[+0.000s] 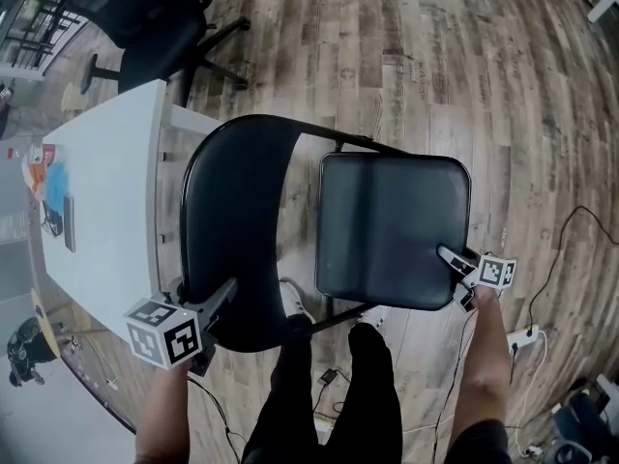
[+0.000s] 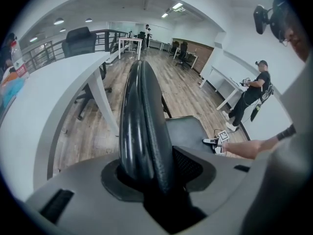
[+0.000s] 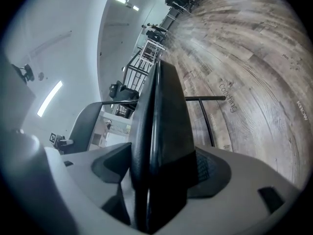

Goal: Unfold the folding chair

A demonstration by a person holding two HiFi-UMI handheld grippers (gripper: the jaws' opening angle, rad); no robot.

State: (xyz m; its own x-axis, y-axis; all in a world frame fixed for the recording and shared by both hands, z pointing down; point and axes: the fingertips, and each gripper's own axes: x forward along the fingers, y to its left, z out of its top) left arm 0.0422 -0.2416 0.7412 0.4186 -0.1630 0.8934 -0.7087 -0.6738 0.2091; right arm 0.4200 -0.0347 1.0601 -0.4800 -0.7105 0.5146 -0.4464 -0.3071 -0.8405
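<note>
The black folding chair stands on the wood floor, its curved backrest at left and its flat seat swung out level at right. My left gripper is shut on the backrest's near edge, and that edge runs up between the jaws in the left gripper view. My right gripper is shut on the seat's near right corner. The seat's rim fills the gap between its pads. The thin black frame tube shows behind the seat.
A long white table runs close along the chair's left side. A black office chair stands behind it. My legs are right under the chair. Cables and a power strip lie on the floor at right. A person stands far off.
</note>
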